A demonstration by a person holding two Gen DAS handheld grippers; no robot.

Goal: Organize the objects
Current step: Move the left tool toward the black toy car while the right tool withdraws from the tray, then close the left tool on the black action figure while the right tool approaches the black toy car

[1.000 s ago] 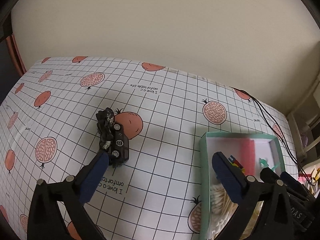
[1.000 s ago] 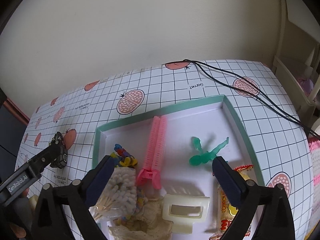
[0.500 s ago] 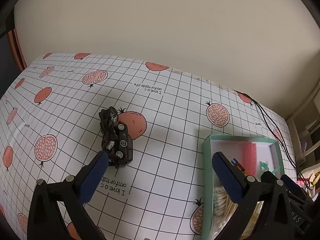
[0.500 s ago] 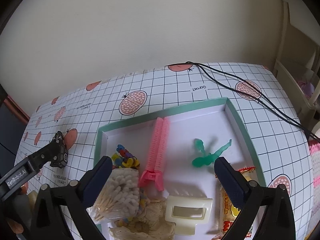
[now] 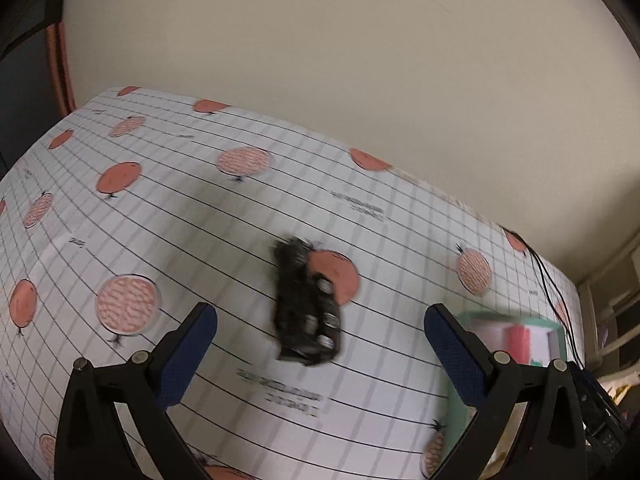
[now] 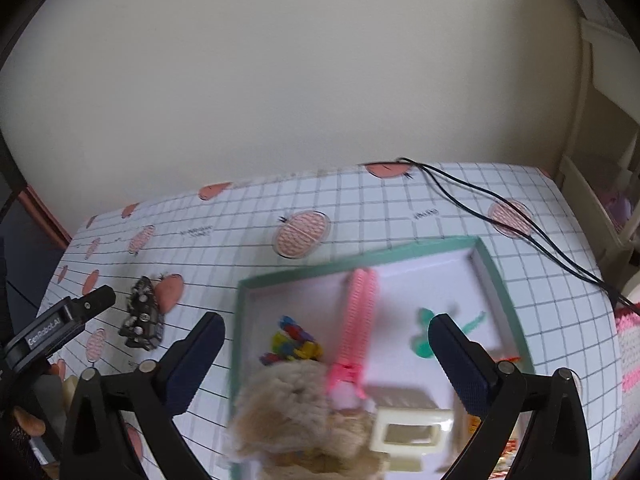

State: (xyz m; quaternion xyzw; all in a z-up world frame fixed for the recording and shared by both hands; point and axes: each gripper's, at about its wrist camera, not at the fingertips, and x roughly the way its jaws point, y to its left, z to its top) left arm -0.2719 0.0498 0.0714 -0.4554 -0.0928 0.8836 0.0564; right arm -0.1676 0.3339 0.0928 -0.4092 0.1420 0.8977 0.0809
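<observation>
A black toy car [image 5: 306, 312] lies on its side on the pomegranate-print tablecloth [image 5: 160, 220]. It sits just ahead of my left gripper [image 5: 318, 320], centred between the open, empty fingers. My right gripper [image 6: 326, 328] hangs open and empty over a teal-rimmed white tray [image 6: 500, 280]. The tray holds a pink comb-like clip [image 6: 358, 320], a green figure [image 6: 426, 344], coloured beads [image 6: 294, 344], a beige fluffy bundle [image 6: 300, 412] and a cream claw clip [image 6: 408, 428]. From the right wrist, the toy car [image 6: 142, 320] shows at the left beside a left-gripper finger [image 6: 80, 312].
Two black cables [image 6: 520, 224] run across the cloth behind the tray toward the right edge. A cream shelf unit [image 6: 608, 160] stands off the table's right side. A plain wall closes the far edge. The tray [image 5: 520, 332] is to the right of my left gripper.
The left gripper has swung left, so the toy car now sits centred between its fingers. The right gripper's view has shifted right and back over the tray. Both views are motion-blurred.
</observation>
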